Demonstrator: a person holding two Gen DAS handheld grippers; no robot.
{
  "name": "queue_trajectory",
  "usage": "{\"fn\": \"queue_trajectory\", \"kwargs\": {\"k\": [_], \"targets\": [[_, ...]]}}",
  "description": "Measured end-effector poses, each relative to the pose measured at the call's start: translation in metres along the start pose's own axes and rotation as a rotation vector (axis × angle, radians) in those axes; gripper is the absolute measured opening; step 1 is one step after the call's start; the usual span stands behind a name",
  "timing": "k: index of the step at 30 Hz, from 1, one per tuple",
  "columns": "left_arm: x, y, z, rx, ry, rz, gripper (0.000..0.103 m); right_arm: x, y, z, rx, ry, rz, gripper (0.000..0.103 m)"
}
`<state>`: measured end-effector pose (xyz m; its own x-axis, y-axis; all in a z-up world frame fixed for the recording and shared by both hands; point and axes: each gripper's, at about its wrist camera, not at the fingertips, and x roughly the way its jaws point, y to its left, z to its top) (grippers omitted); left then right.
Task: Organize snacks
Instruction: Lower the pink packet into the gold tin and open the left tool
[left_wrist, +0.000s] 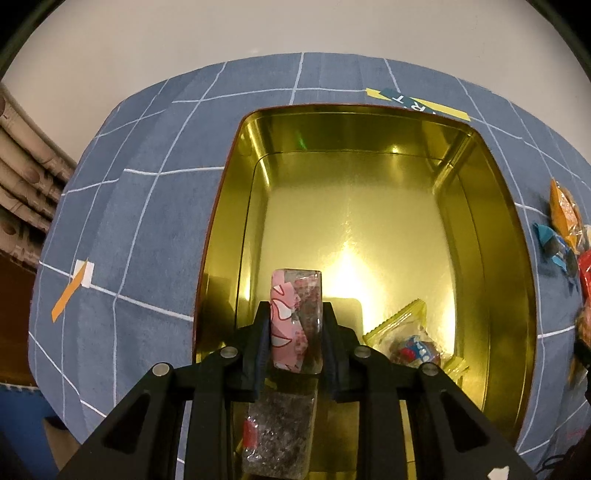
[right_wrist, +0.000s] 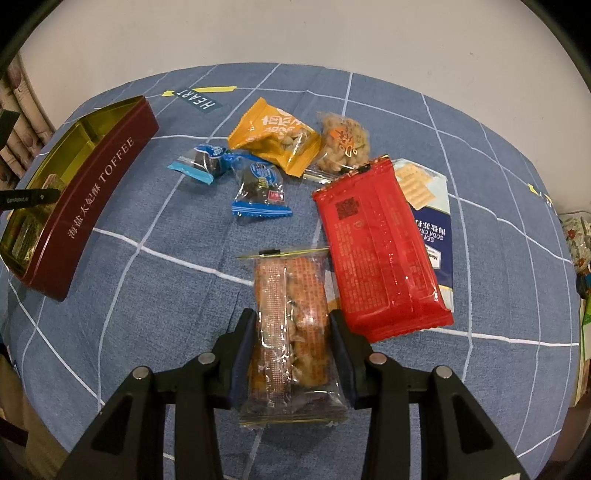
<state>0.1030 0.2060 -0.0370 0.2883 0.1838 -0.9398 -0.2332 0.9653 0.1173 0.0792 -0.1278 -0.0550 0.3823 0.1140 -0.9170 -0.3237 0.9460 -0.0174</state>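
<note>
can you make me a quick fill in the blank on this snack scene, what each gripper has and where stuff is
1. The left gripper holds a pink-printed snack packet over the open gold-lined ____.
2. The right gripper is closed on a clear packet of orange-brown snacks lying on the ____ checked cloth.
3. The long red foil packet lies partly on top of a ____ packet.

Missing words: tin; blue; cracker

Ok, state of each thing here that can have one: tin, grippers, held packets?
Toffee tin: open, no lid, one wrapped snack inside.
Left gripper: over the tin, pink packet between its fingers.
Right gripper: closed on the clear orange packet.
Red packet: sealed, lying flat.
</note>
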Motion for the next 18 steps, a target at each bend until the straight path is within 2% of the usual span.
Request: {"fn": "queue_trajectory", "kwargs": {"k": [4,6,8,13,18], "targets": [[-0.002,0.003,-0.003,-0.014,0.006,-0.021,0.026,0.000,0.000,0.000,0.002,0.003,0.000,0.040],[-0.006,0.005,-0.006,-0.026,-0.004,-0.035,0.033,0.000,0.000,0.000,0.000,0.001,-0.001,0.040],[-0.011,0.006,-0.008,-0.033,-0.016,-0.041,0.048,0.000,0.000,0.000,0.001,-0.002,-0.001,0.040],[-0.026,0.004,-0.015,-0.039,-0.049,-0.080,0.063,0.001,0.000,-0.001,0.013,-0.003,-0.007,0.040],[-0.040,0.006,-0.021,-0.059,-0.072,-0.117,0.064,0.000,0.001,-0.002,0.028,-0.006,-0.012,0.038]]}}
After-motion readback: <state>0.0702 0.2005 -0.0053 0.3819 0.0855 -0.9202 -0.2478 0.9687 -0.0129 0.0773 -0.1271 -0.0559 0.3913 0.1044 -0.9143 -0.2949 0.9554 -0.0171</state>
